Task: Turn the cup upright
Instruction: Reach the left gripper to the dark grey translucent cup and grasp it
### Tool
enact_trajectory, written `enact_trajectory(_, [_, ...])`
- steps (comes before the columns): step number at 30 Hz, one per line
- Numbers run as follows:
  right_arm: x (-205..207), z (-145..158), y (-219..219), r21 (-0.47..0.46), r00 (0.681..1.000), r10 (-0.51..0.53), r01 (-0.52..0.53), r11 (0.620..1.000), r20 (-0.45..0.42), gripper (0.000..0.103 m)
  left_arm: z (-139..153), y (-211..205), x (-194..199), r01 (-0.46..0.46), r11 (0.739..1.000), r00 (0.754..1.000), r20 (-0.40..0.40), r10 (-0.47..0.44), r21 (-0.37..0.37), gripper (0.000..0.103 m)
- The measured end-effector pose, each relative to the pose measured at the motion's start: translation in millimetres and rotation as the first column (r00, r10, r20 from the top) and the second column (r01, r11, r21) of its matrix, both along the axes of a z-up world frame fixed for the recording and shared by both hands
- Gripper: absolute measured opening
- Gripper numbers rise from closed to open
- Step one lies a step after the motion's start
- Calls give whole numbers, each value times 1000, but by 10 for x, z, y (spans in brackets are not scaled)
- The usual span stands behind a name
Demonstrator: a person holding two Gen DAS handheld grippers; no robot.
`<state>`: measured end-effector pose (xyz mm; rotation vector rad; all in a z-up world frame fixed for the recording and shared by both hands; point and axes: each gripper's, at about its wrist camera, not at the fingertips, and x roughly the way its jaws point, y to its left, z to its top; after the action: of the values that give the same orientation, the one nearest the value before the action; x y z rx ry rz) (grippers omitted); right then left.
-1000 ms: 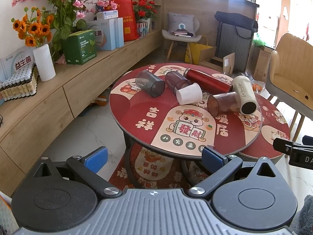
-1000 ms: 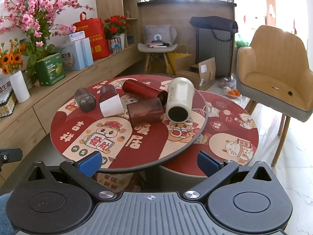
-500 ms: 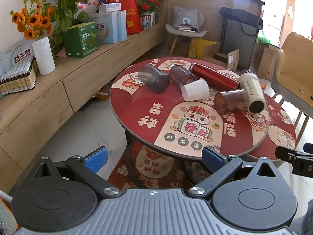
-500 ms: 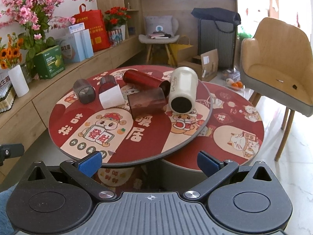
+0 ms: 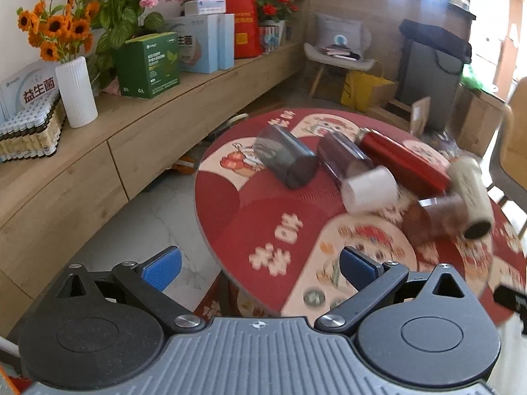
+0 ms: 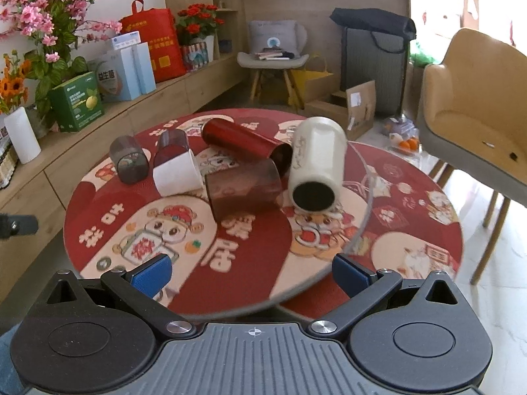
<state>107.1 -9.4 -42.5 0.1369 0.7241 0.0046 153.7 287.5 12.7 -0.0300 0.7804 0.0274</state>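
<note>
Cups lie on their sides in a loose cluster on the round red table top printed with cartoon figures and characters [image 6: 250, 256]. Going left to right in the right wrist view: a smoky grey translucent plastic cup [image 6: 129, 164] lies farthest left with its mouth toward the camera; just beside it a dark maroon translucent cup [image 6: 171, 144] points away, and a white paper cup [image 6: 178, 176] lies right in front of it, seemingly touching. Next comes a brown translucent plastic cup [image 6: 243, 191] on its side, and behind it a glossy red metal cylinder tumbler [image 6: 245, 143] lying diagonally. Farthest right a tall cream-white ceramic tumbler [image 6: 316, 164] lies with its dark open mouth toward the camera, close against the brown cup.

In the left wrist view the same row appears blurred: grey cup [image 5: 286, 161], maroon cup [image 5: 342, 158], white cup [image 5: 370, 189], red tumbler [image 5: 402, 161], brown cup [image 5: 434, 219], cream tumbler [image 5: 471, 197].

The left gripper [image 5: 260, 263] hovers over the near left edge of the table, its blue-padded fingers spread wide with nothing between them. The right gripper [image 6: 252, 271] hangs over the near edge of the table, fingers likewise spread apart and empty, well apart from the cups.
</note>
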Motion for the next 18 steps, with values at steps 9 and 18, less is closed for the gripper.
enact_trajectory(9, [489, -140, 5, -7, 1000, 22, -22, 1000, -1, 103, -80, 116, 930, -98, 992, 995, -33, 96, -73, 103])
enact_trajectory(18, [670, -346, -74, 17, 1000, 20, -20, 1000, -18, 103, -366, 15, 1848, -195, 970, 979, -88, 183, -145, 95])
